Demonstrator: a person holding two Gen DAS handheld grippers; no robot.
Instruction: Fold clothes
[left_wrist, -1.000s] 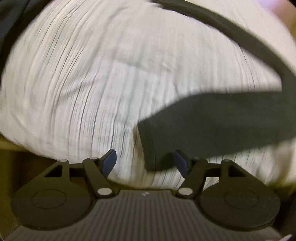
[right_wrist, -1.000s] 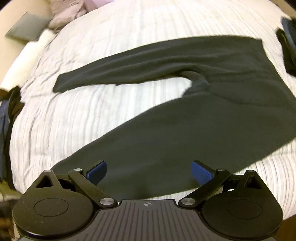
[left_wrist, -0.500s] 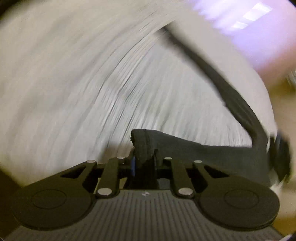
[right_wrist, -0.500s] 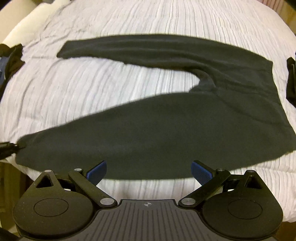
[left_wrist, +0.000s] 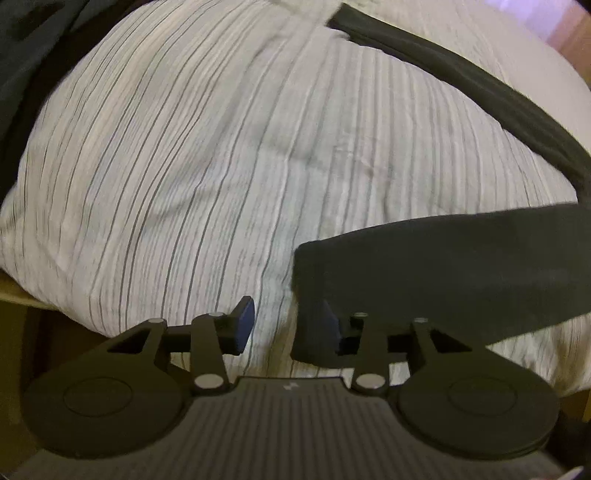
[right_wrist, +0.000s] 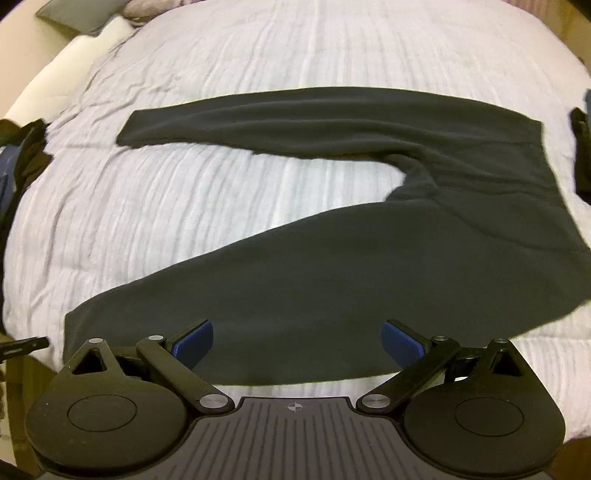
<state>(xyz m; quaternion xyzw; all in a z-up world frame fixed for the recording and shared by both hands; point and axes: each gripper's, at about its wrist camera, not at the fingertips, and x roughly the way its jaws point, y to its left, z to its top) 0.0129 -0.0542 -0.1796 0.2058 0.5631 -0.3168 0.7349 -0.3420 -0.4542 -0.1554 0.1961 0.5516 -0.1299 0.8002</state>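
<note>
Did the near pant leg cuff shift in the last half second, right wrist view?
Yes. The near cuff now lies further in on the striped bedding, away from the bed's left edge, which it reached before.

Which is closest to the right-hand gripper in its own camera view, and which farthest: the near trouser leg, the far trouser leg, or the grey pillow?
1. Near trouser leg: right in front of the open right gripper.
2. Far trouser leg: stretched across mid-bed.
3. Grey pillow: far left corner.
</note>
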